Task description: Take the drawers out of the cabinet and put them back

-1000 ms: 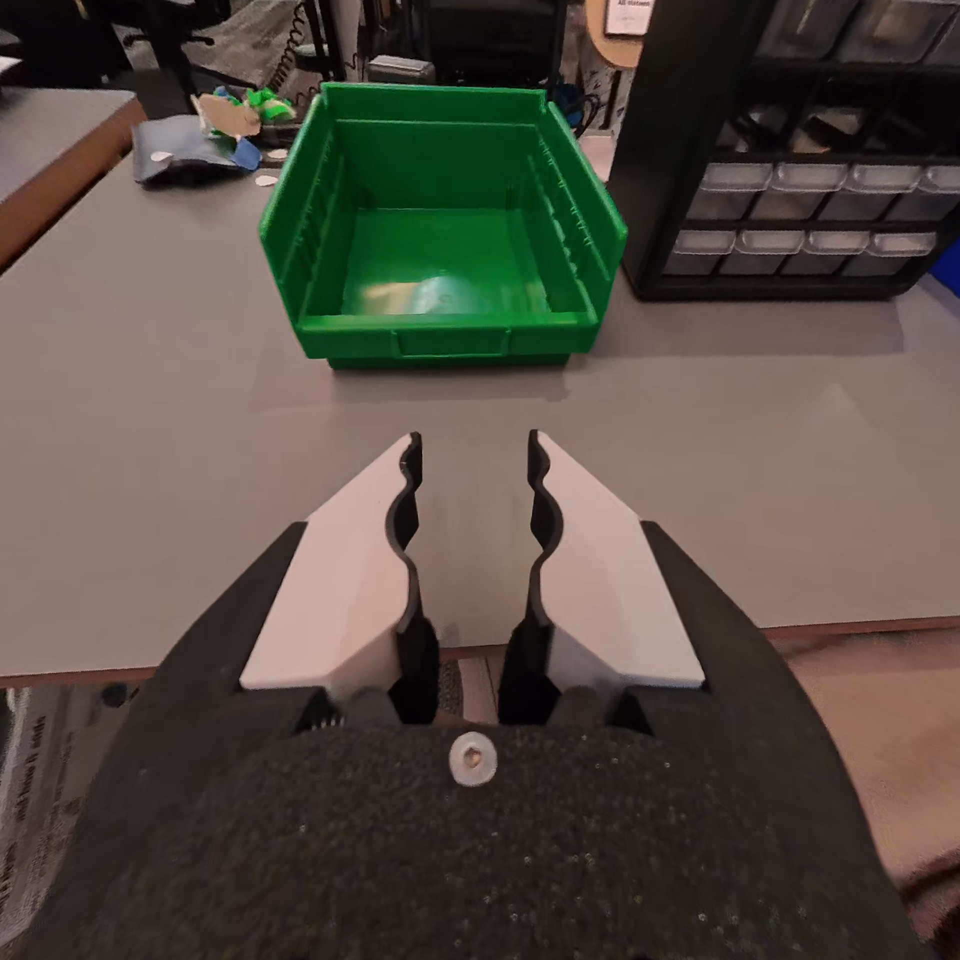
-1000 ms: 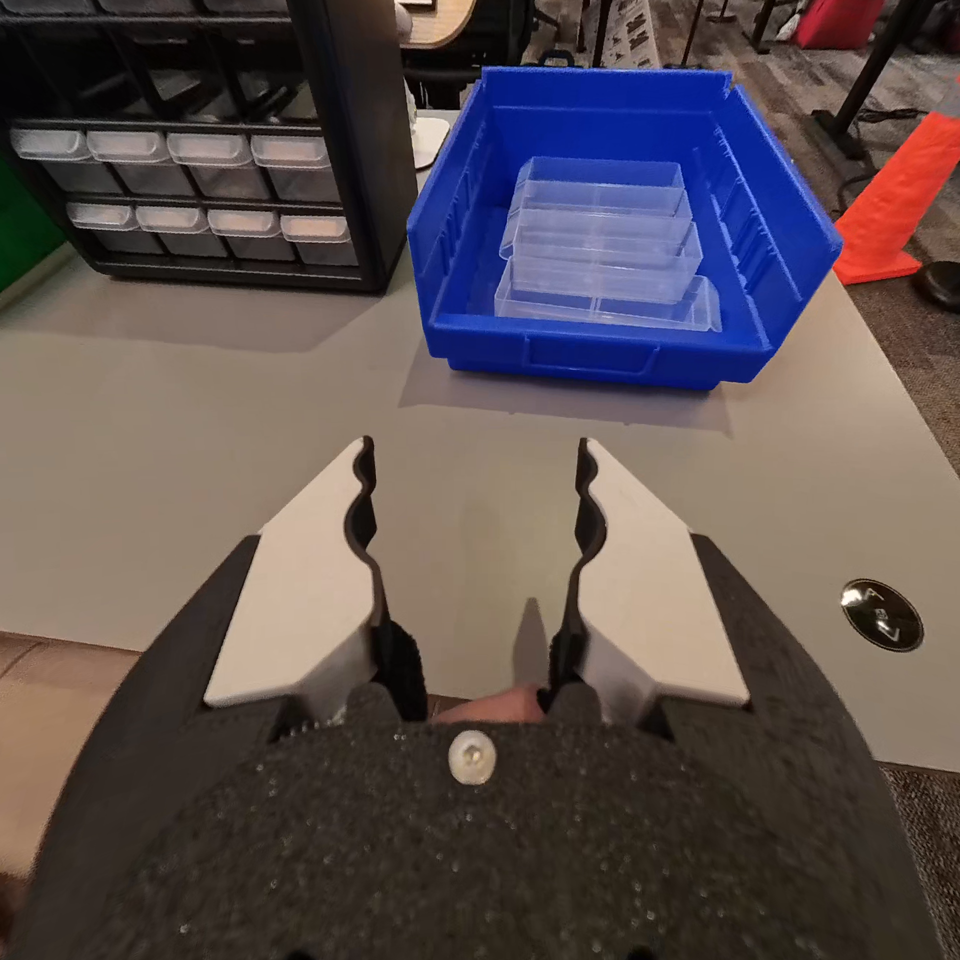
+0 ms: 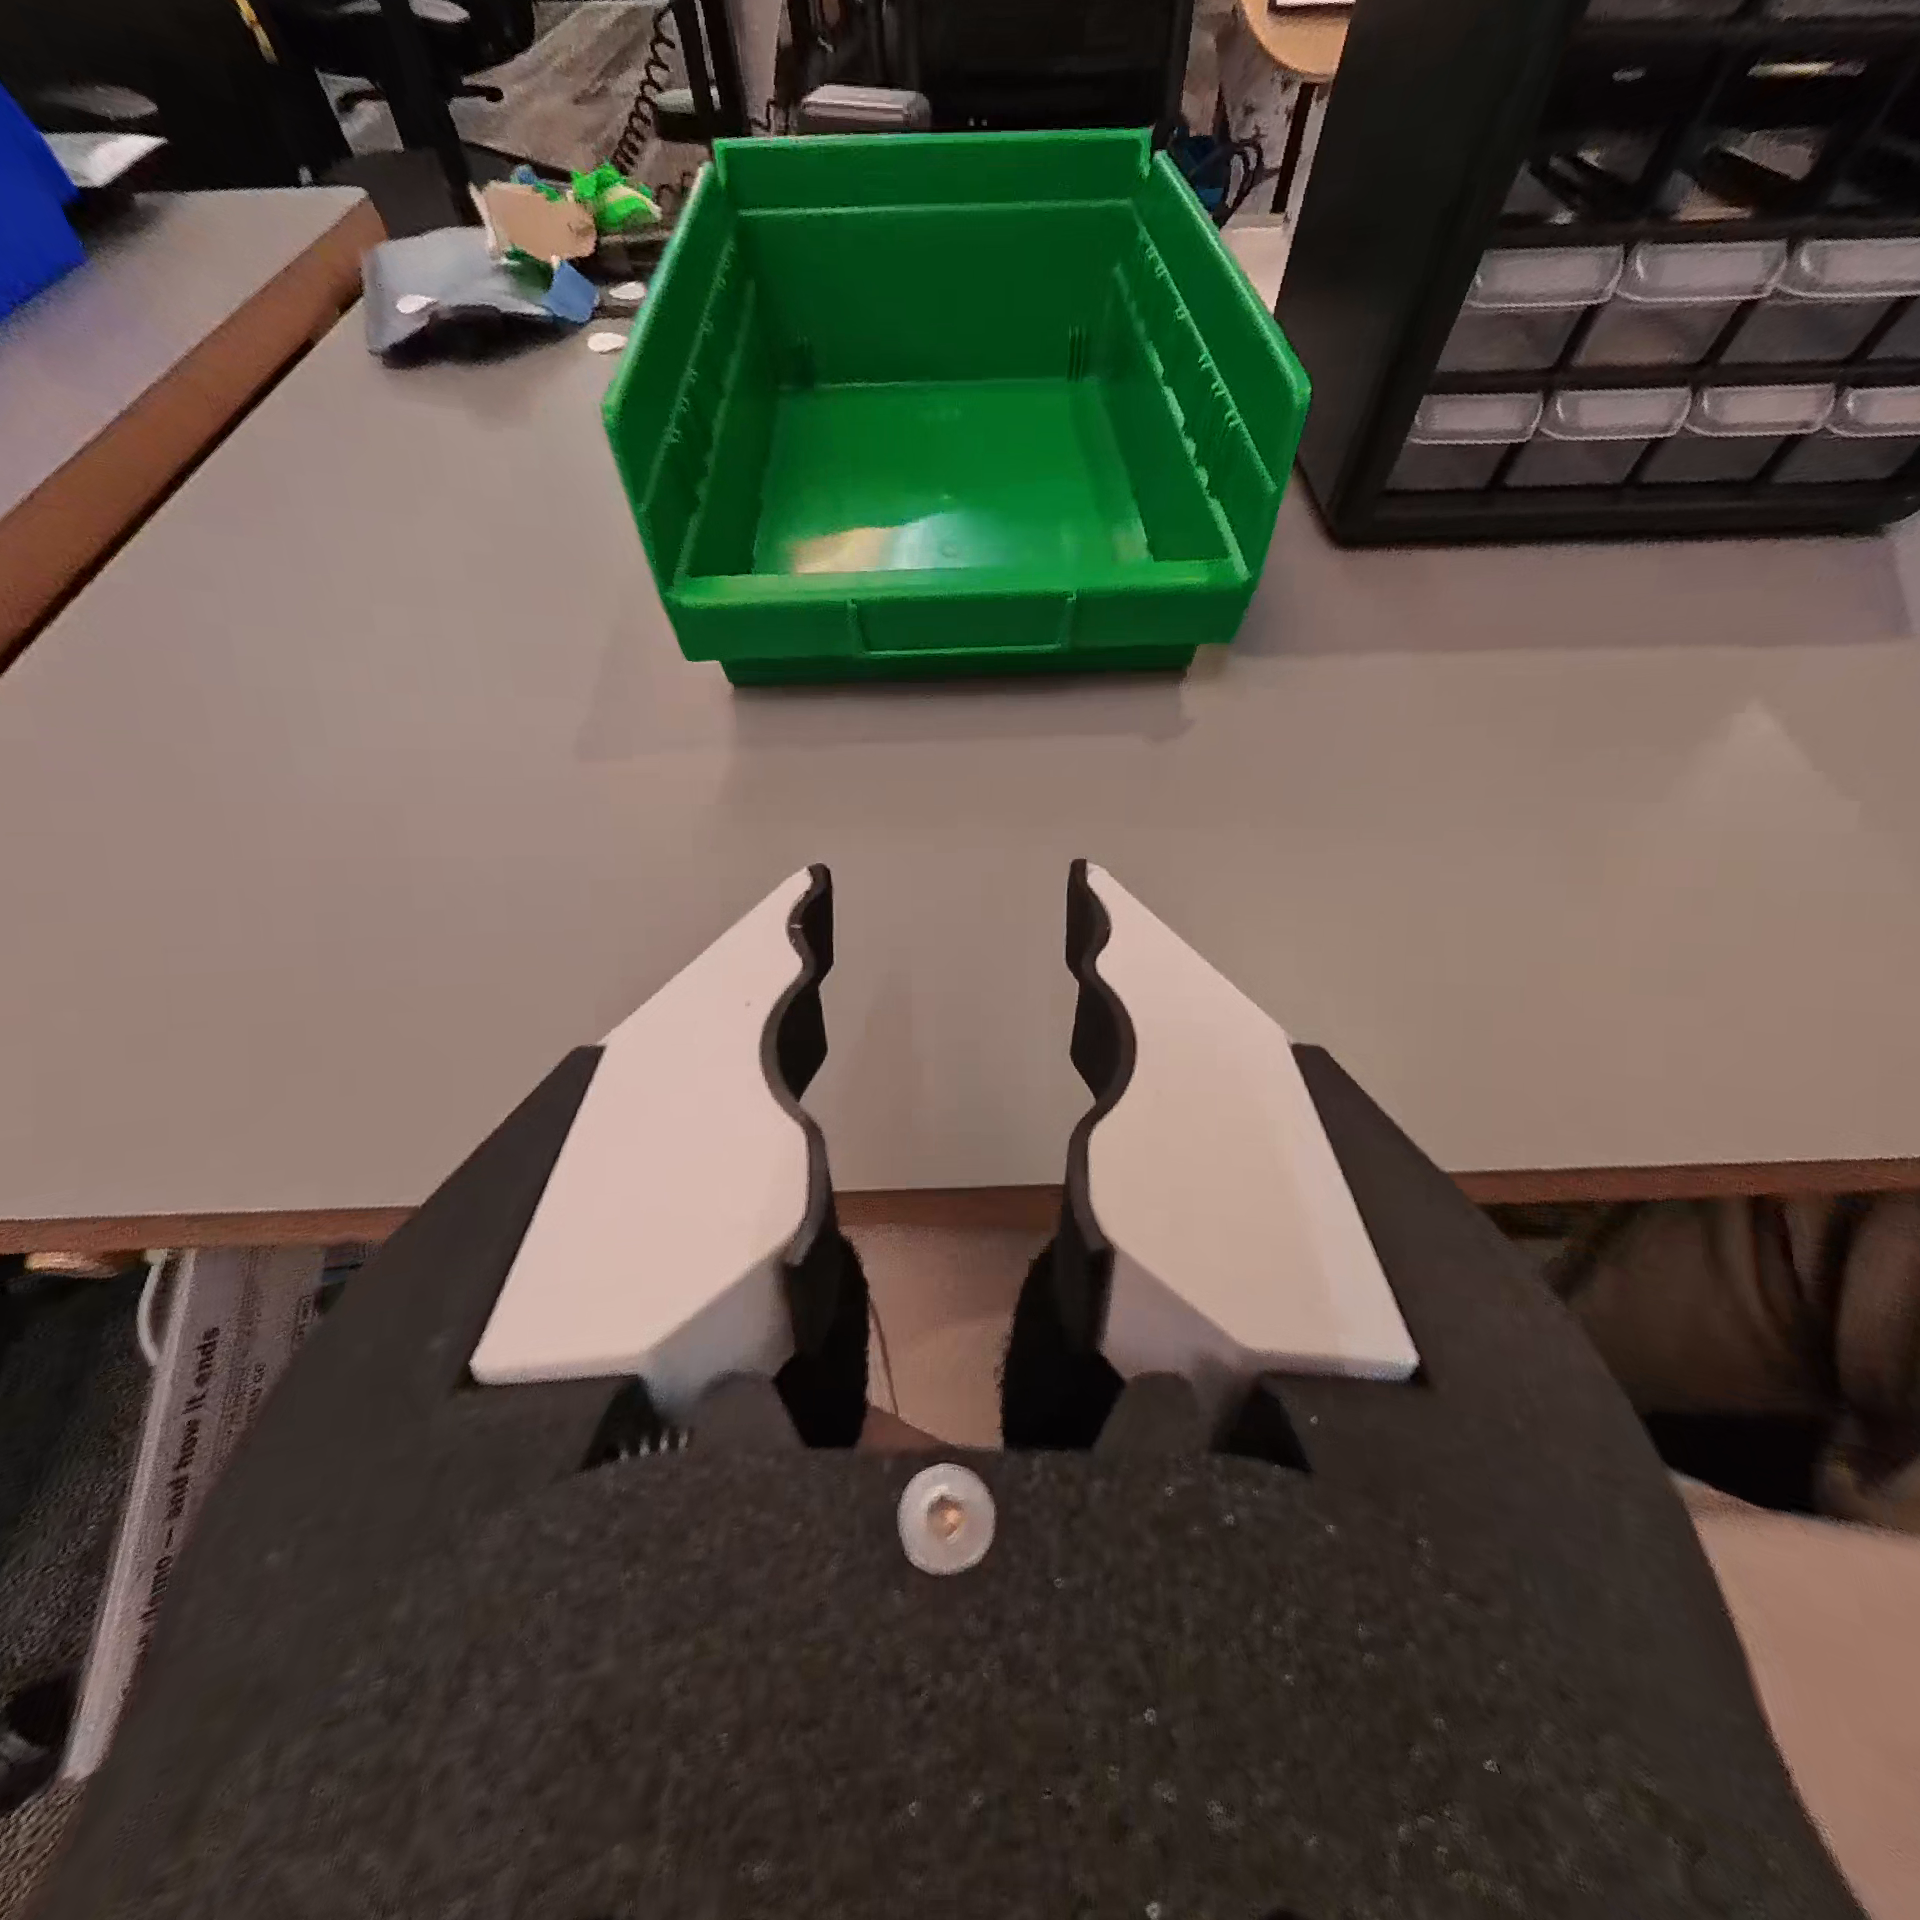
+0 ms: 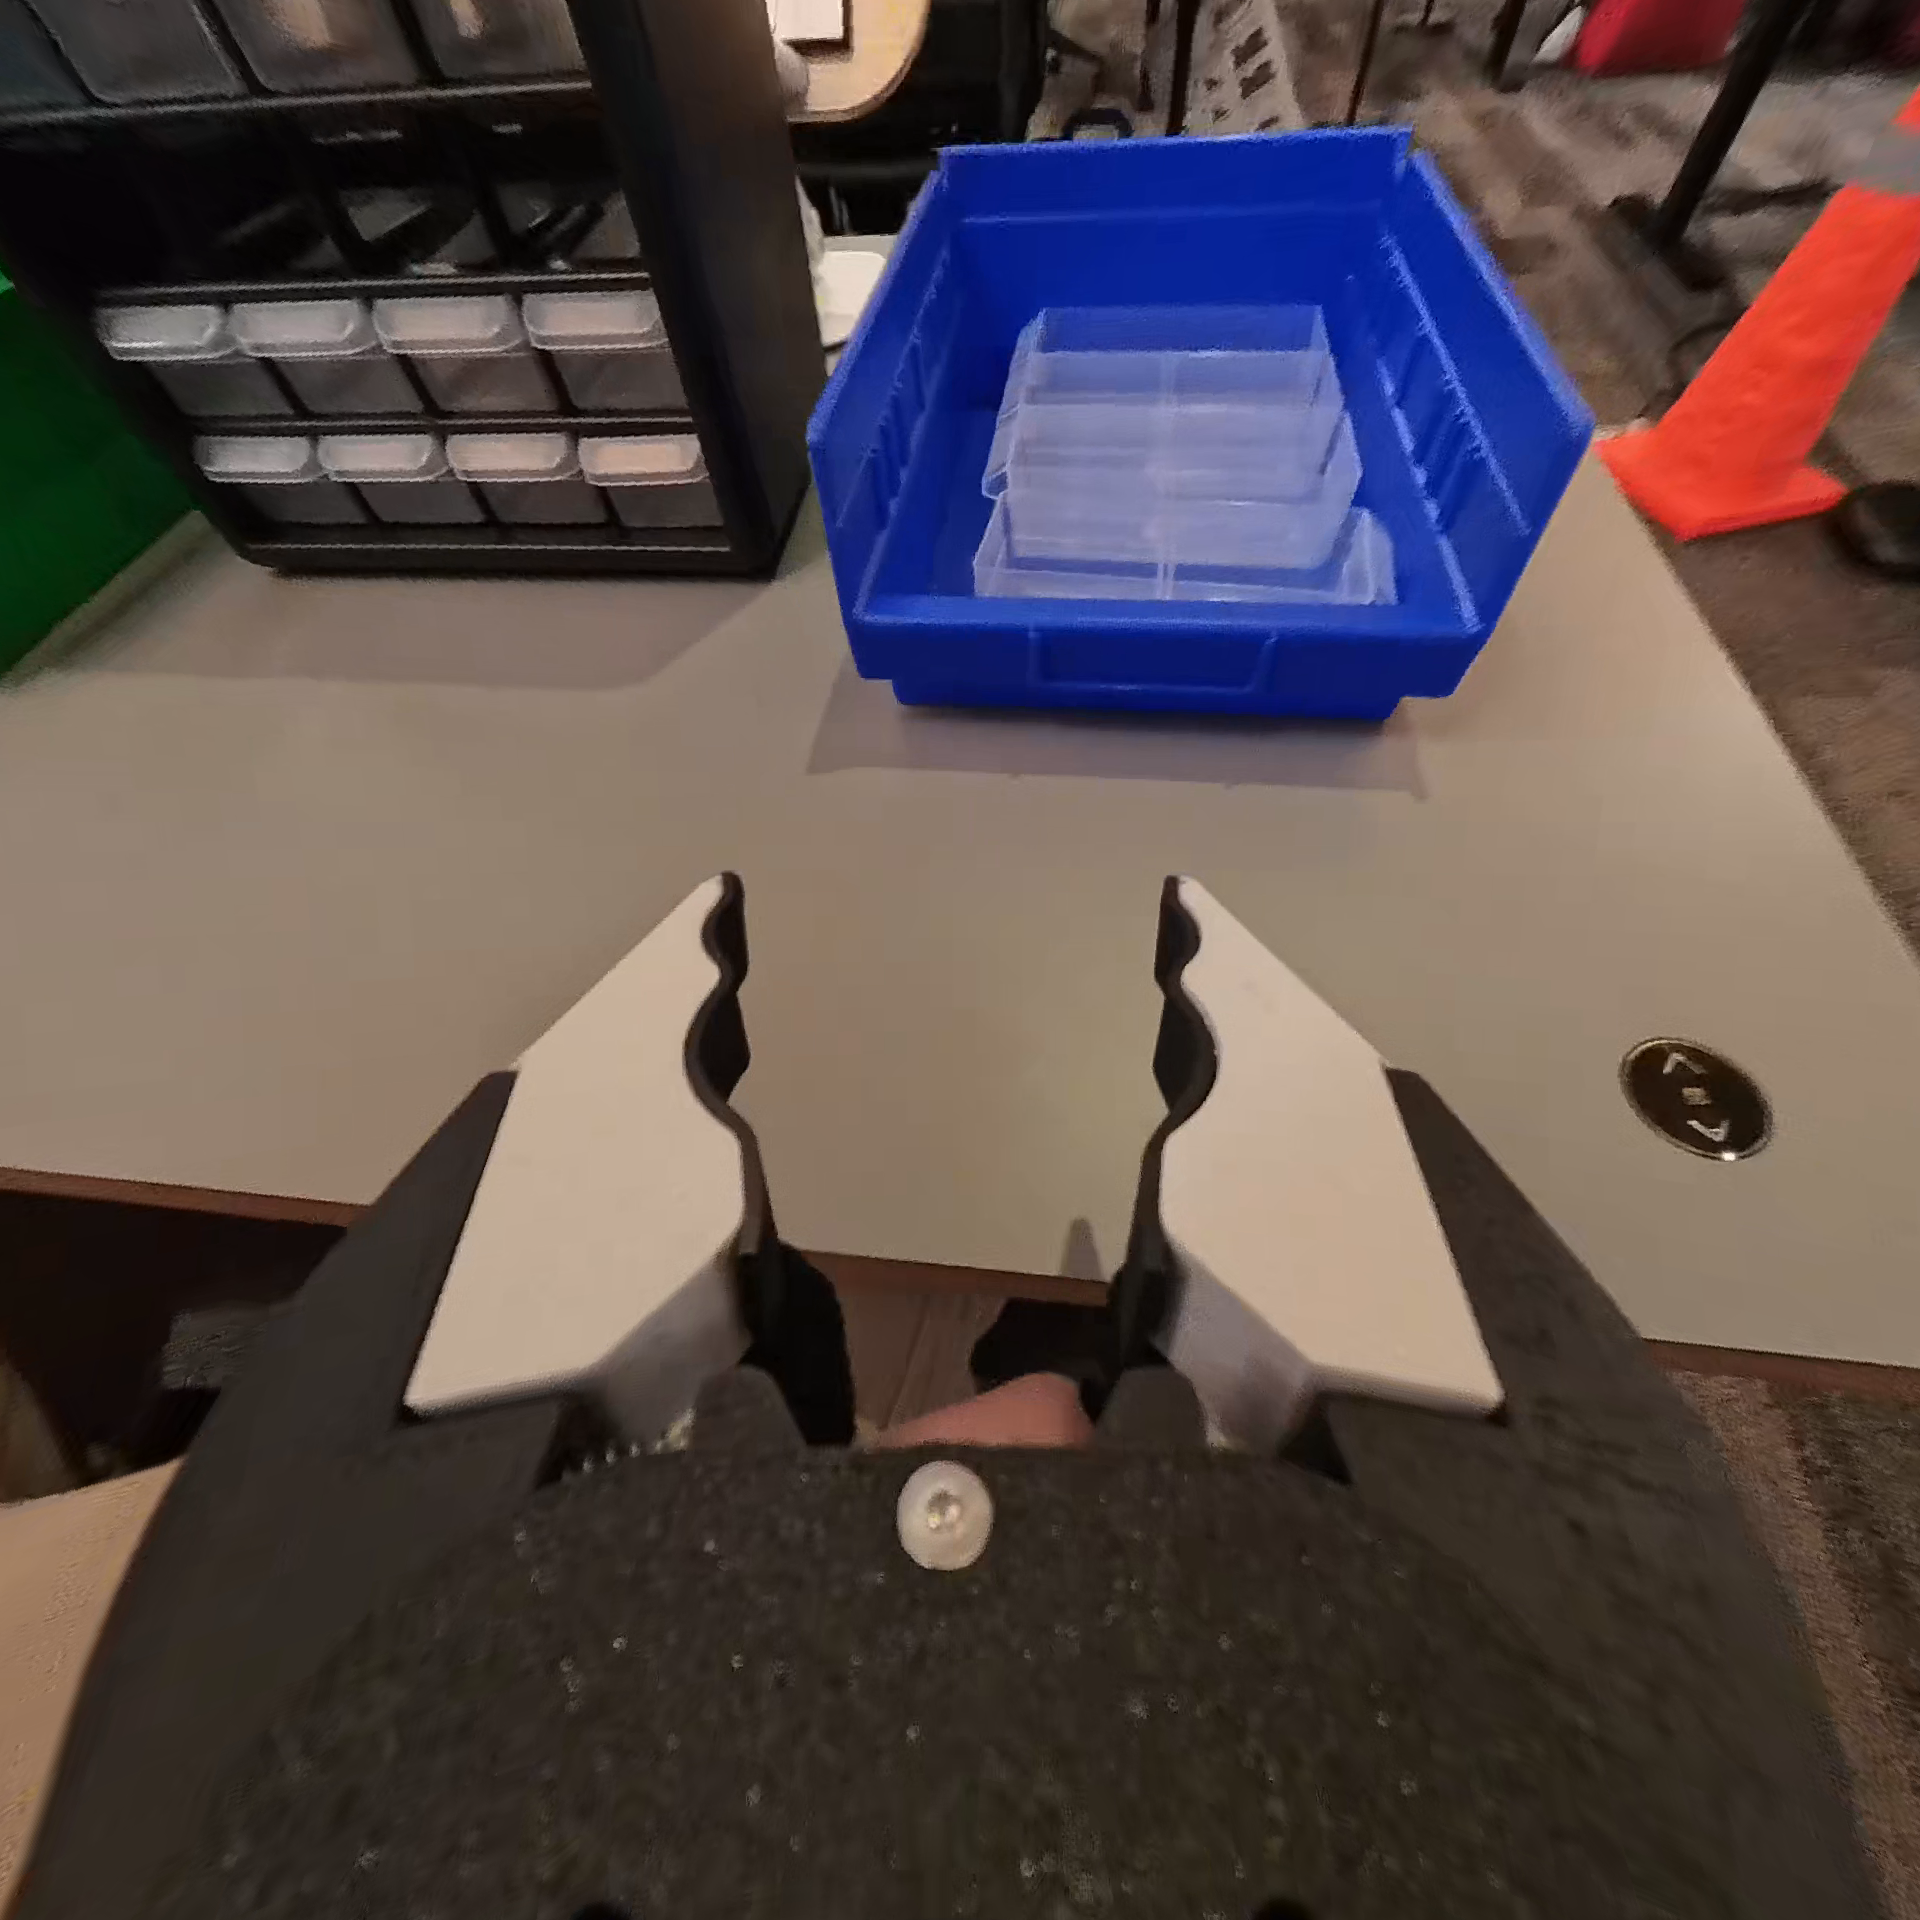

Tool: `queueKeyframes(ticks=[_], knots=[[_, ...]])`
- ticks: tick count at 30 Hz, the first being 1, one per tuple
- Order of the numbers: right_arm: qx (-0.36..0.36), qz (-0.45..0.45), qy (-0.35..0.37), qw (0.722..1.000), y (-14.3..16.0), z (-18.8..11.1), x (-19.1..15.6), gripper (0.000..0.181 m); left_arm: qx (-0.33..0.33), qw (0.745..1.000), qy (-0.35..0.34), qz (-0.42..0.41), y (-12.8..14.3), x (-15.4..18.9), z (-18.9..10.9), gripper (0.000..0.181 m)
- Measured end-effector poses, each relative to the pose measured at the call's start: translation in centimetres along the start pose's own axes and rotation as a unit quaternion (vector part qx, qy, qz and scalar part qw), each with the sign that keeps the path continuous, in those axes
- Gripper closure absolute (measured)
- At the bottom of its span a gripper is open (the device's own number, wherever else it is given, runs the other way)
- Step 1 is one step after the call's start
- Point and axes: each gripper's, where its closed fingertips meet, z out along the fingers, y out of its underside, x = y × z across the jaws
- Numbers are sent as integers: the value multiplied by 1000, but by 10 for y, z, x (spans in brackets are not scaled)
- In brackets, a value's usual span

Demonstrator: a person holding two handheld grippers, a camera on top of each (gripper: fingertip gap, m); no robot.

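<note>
Drawers [image 3: 1558,416] sit in the black cabinet [image 3: 1392,260] beside an empty green bin [image 3: 956,613]; left tongs [image 3: 948,883] hover over the table [image 3: 312,831], parted, holding nothing. Right view: clear drawers [image 4: 1174,488] wait stacked in the blue bin [image 4: 1153,655], probably staged for refitting; right tongs [image 4: 951,894] gape wide, empty.

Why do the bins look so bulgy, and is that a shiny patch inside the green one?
Left wrist view: the wide lens bows the green bin, and overhead light glares off its floor. Right wrist view: same bowing on the blue bin, the orange cone at the edge is smeared, and the clear drawers look hazy.
</note>
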Motion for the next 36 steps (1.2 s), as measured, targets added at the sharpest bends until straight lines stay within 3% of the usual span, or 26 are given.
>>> queueKeyframes(ticks=[8, 11, 14, 17, 22, 24, 26, 28, 31, 33, 36], knots=[[6, -16, -13, 1000, -5, 34, -8, 102, 5, 1000, -12, 2, 2, -9, 2, 135], [6, -37, -30, 999, -19, 67, -6, 103, -4, 1000, 14, -11, 9, -5, 8, 135], [4, -24, -92, 995, -33, 116, -33, 103, -20, 999, 15, -31, 12, -6, 18, 135], [8, -45, -90, 995, -51, 155, -48, 102, -13, 999, 15, -33, 0, 2, 27, 135], [5, -49, -100, 994, -51, 181, -71, 102, 4, 999, 47, -6, -17, 36, 35, 138], [9, -62, -90, 994, -48, 179, -74, 103, 8, 996, 88, -18, -23, 60, 37, 139], [-9, -58, -129, 990, -44, 169, -92, 106, 5, 992, 125, -7, -25, 86, 36, 139], [-25, -61, -184, 981, -37, 149, -117, 125, -1, 989, 149, 15, -21, 112, 34, 139], [-17, -49, -168, 984, -36, 107, -120, 119, -28, 976, 215, 29, -11, 166, 33, 134], [28, -53, -133, 989, -50, 73, -107, 111, -56, 963, 258, 46, -4, 208, 37, 127], [101, -93, 24, 990, -70, 40, -37, 117, -72, 943, 313, 89, -10, 281, 52, 120]])
